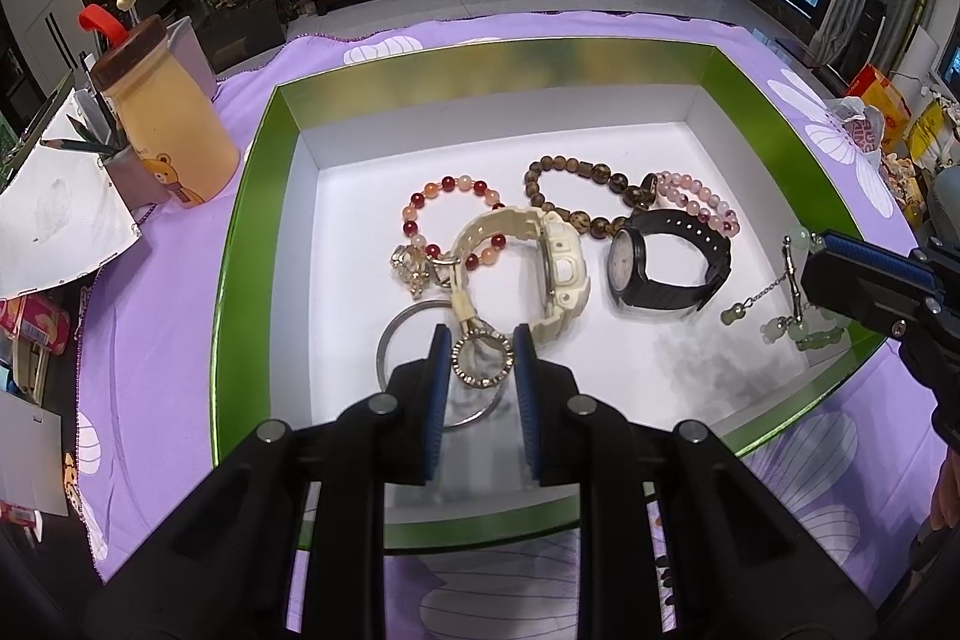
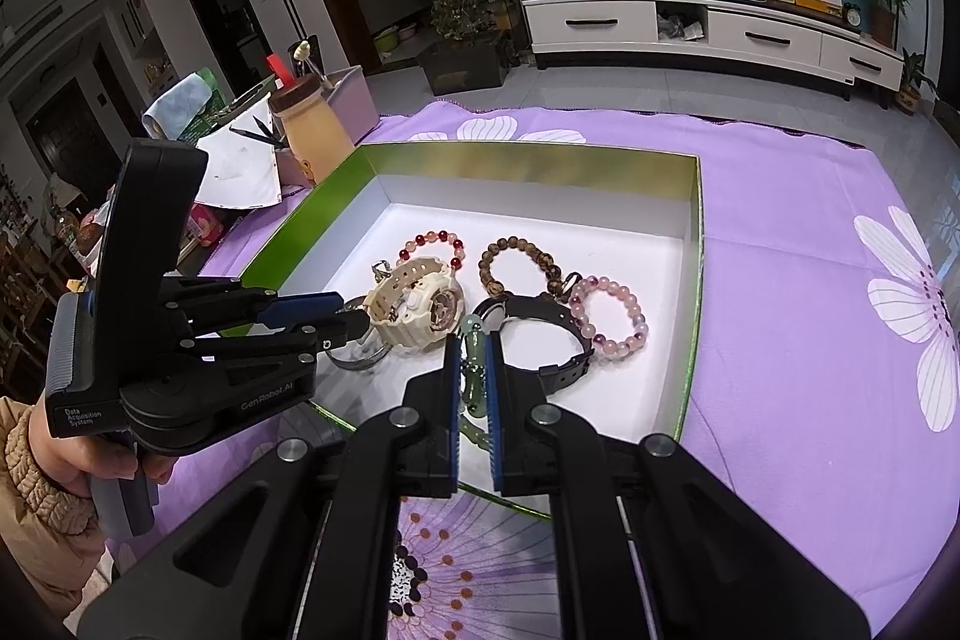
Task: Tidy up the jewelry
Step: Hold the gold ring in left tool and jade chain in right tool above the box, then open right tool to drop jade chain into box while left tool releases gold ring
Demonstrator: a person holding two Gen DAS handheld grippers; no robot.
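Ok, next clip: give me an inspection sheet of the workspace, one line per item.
Surface: purple flowered cloth over the table, green-walled tray on it.
Job's things: in the tray lie a cream watch, black watch, red bead bracelet, brown bead bracelet, pink bead bracelet, silver bangle and rhinestone ring.
Clutter: bear-print bottle, pencil cup, paper.
Grippers: left gripper open around the rhinestone ring; right gripper shut on green jade chain.
Cables: nothing seen on the table.
Surroundings: white TV cabinet, potted plants.
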